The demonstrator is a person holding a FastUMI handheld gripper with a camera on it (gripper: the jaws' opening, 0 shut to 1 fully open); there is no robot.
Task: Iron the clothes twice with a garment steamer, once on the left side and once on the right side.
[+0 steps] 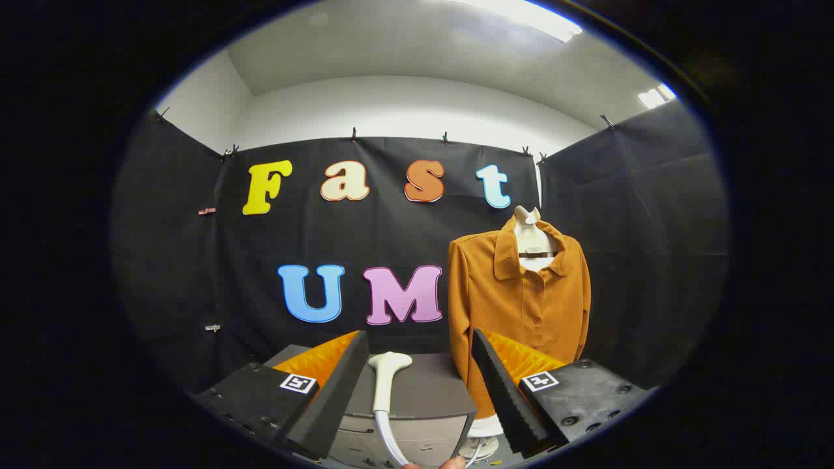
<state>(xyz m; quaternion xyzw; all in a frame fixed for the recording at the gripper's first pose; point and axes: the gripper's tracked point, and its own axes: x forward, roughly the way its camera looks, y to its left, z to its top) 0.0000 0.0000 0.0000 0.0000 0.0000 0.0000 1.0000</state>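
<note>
A white garment steamer head on a pale hose stands upright between my fingers, closer to the left one, touching neither. My gripper is open. Beyond the right finger, an orange button-up shirt hangs on a white mannequin torso against the black cloth wall. The shirt's lower hem is hidden behind my right finger.
A grey cabinet with drawers sits just ahead, under the steamer head. The mannequin's white base stands on the floor to its right. A fingertip of a person shows at the hose's lower end.
</note>
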